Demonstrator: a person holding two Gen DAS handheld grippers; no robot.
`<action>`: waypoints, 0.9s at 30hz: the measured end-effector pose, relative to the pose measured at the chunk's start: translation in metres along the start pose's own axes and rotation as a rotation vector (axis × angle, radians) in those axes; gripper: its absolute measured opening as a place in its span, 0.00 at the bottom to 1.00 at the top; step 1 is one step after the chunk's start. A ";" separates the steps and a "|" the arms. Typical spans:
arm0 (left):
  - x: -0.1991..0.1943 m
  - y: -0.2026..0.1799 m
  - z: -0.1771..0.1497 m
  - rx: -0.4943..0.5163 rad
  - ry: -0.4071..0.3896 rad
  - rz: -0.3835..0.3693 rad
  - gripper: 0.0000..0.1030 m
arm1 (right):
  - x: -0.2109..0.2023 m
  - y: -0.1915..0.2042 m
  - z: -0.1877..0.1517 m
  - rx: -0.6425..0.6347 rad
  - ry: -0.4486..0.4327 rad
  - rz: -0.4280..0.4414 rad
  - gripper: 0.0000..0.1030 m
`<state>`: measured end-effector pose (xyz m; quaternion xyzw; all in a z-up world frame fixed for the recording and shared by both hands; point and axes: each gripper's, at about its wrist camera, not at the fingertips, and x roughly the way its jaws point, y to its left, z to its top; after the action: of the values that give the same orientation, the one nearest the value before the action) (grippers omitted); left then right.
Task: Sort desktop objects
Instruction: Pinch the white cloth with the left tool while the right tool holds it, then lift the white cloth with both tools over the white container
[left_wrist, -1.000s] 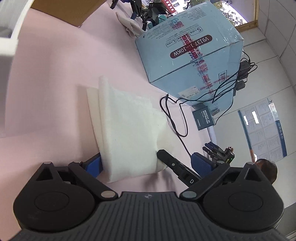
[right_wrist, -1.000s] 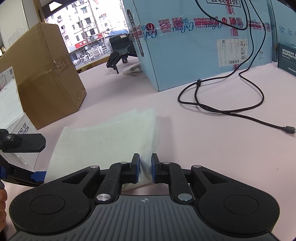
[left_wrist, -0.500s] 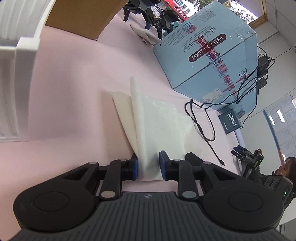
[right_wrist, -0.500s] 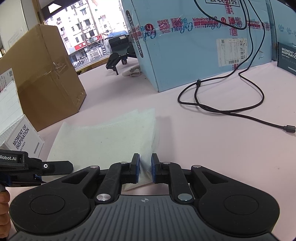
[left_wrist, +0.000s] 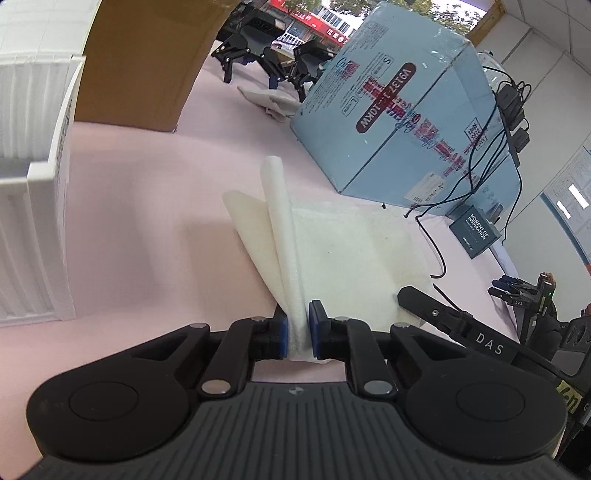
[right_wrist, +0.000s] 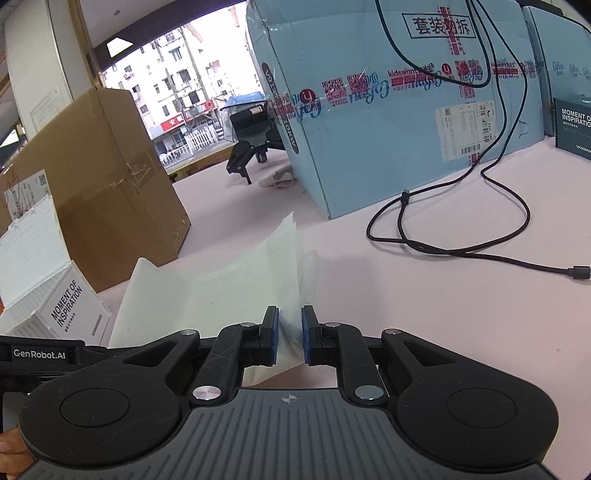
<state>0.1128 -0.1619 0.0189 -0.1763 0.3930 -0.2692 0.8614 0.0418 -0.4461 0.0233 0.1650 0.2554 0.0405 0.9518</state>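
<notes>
A white cloth (left_wrist: 343, 254) lies on the pink table (left_wrist: 147, 206), with its near edges lifted. My left gripper (left_wrist: 298, 332) is shut on the cloth's near left corner, and a fold stands up from the blue pads. In the right wrist view the same white cloth (right_wrist: 221, 295) spreads to the left. My right gripper (right_wrist: 287, 336) is shut on its near right corner, and the edge rises in a ridge ahead of the fingers. The other gripper's black body shows at each view's side.
A large blue carton (left_wrist: 399, 110) stands behind the cloth, with black cables (right_wrist: 443, 243) trailing over the table. A brown cardboard box (right_wrist: 103, 177) and a white ribbed box (left_wrist: 33, 236) stand to the left. A small dark box (left_wrist: 474, 229) sits at the right.
My left gripper went from open to shut on the cloth's corner and lifted it. The right gripper, shut on its corner throughout, has raised that edge so the cloth stands up.
</notes>
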 end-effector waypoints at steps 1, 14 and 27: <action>-0.005 -0.004 0.000 0.019 -0.018 0.000 0.10 | -0.004 0.001 0.001 0.007 -0.016 0.007 0.12; -0.108 -0.026 0.007 0.137 -0.180 0.014 0.10 | -0.079 0.060 0.009 0.008 -0.253 0.197 0.11; -0.257 0.015 0.032 0.071 -0.362 0.106 0.10 | -0.117 0.213 0.036 -0.173 -0.390 0.421 0.10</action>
<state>0.0016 0.0073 0.1809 -0.1705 0.2307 -0.2012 0.9366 -0.0401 -0.2748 0.1790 0.1374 0.0237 0.2263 0.9640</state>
